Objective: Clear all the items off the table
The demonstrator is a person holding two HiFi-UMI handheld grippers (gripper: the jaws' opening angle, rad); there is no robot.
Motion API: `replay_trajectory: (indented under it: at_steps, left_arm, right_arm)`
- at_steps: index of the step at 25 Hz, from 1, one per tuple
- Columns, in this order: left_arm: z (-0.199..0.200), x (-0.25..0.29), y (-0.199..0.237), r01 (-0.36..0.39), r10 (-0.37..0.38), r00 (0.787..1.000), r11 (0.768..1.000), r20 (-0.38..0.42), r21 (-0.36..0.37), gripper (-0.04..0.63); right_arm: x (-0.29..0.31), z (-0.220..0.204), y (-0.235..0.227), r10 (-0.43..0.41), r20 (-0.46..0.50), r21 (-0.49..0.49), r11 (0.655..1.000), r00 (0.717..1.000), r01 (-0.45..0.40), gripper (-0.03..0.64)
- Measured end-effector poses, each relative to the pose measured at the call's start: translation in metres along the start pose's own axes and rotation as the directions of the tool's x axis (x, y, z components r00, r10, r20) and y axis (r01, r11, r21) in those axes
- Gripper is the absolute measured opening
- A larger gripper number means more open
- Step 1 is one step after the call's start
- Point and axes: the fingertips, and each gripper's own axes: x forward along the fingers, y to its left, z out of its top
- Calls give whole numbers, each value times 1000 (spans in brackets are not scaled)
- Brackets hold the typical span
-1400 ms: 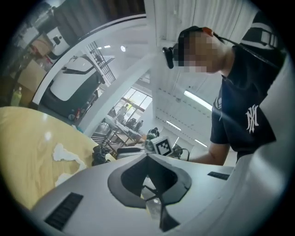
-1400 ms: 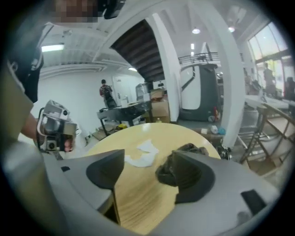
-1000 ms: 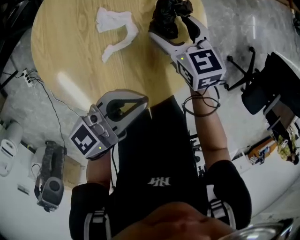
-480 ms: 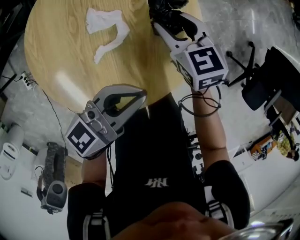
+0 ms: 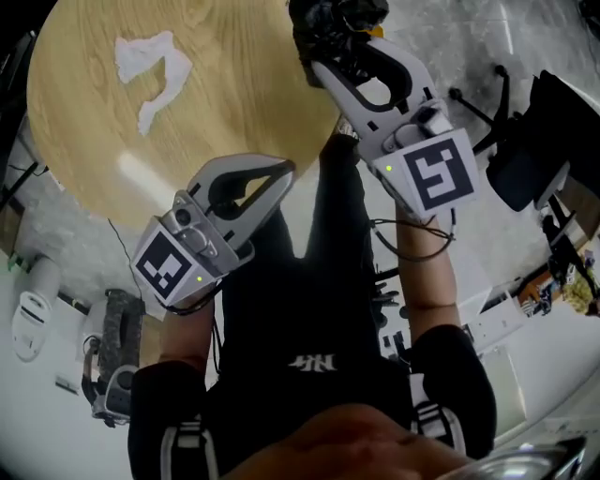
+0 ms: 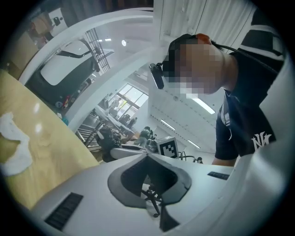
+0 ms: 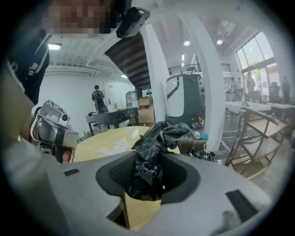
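STEP: lifting black bag (image 5: 330, 21) off worktop (image 5: 225, 103) edge | right tongs (image 5: 326, 58) just been closing, now pinching bag | left tongs (image 5: 281, 171) resting together, empty, beside worktop | NEXT: probably carrying bag clear, then fetching white tissue (image 5: 150, 70) lying on worktop

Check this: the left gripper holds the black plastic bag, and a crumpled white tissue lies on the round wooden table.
Wrong gripper: the right gripper holds the black plastic bag, its jaws having just closed on it; the right gripper view shows it. The crumpled white tissue does lie on the round wooden table.
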Motion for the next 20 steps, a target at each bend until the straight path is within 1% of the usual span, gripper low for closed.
replay_trajectory:
  at_steps: [3, 5, 7, 10, 12, 14, 18, 20]
  left_arm:
    - [-17, 57, -30, 57, -58, 998, 998, -6, -9, 12]
    - [-36, 99, -47, 75, -76, 997, 997, -27, -5, 12]
    - [-61, 142, -61, 84, -84, 996, 996, -38, -6, 12]
    - [-113, 196, -73, 79, -80, 994, 997, -74, -7, 12]
    - [-147, 221, -73, 57, -56, 992, 998, -110, 4, 12]
    - [-176, 239, -64, 18, -13, 989, 999, -150, 37, 12]
    - [-219, 264, -39, -66, 89, 980, 990, -180, 126, 12]
    - [-236, 273, -25, -104, 131, 974, 983, -183, 150, 14]
  right_arm:
    - [-44, -22, -40, -7, 7, 17, 1000, 1000, 6, 156]
    - [-74, -43, -72, -9, 14, 33, 999, 1000, 9, 155]
    - [-104, -65, -104, -2, 11, 41, 999, 1000, 1, 153]
    - [-144, -107, -149, 11, -20, 67, 998, 1000, -10, 149]
    - [-160, -137, -169, 26, -56, 72, 997, 998, -22, 146]
    - [-164, -165, -183, 46, -97, 60, 997, 994, -41, 146]
    - [-152, -218, -199, 86, -124, 59, 995, 989, -79, 144]
    - [-143, -243, -203, 103, -132, 69, 993, 986, -95, 145]
